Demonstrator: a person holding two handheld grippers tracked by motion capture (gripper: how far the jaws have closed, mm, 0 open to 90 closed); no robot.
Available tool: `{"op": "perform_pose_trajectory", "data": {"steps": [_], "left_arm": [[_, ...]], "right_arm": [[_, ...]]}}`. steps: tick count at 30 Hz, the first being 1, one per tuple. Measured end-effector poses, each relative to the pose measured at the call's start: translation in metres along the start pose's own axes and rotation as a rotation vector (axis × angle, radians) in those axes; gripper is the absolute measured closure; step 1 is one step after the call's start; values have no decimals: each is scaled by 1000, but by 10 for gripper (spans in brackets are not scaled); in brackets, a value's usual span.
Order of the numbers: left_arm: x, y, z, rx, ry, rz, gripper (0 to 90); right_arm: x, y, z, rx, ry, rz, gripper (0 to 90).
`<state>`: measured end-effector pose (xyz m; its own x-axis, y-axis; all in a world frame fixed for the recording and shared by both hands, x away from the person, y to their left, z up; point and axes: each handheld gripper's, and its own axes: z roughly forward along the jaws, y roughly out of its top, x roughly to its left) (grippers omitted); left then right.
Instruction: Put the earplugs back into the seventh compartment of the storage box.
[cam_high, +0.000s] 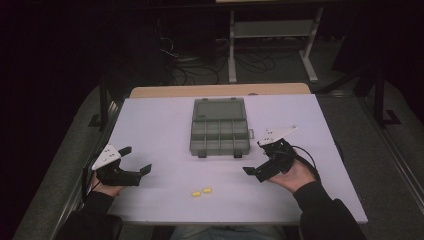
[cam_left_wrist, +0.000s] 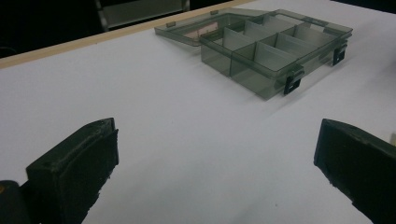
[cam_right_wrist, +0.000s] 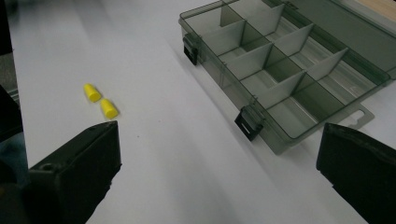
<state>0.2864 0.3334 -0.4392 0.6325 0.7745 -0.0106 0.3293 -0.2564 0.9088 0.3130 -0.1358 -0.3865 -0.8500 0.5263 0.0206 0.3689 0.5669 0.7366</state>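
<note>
Evidently the work stands at its opening step: two small yellow plastic plugs (cam_high: 201, 191) lie side by side on the white table (cam_high: 150, 120) near its front edge, well apart from the smoky-grey transparent compartment box (cam_high: 220, 132), whose lid lies flat open behind it. Both the left gripper (cam_high: 136, 159) and the right gripper (cam_high: 253, 158) hover with jaws spread wide, holding nothing. Next, I judge, the right gripper must swing toward the plugs, descend, and close on one.

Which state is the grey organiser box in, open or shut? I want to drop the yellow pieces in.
Open: the box has its lid folded back flat, and its compartments look empty.
</note>
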Motion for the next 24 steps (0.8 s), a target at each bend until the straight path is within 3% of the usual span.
{"op": "perform_pose_trajectory", "data": {"steps": [24], "left_arm": [[0, 0, 0, 4, -4, 3, 0]], "right_arm": [[15, 18, 27, 97, 74, -63, 0]]}}
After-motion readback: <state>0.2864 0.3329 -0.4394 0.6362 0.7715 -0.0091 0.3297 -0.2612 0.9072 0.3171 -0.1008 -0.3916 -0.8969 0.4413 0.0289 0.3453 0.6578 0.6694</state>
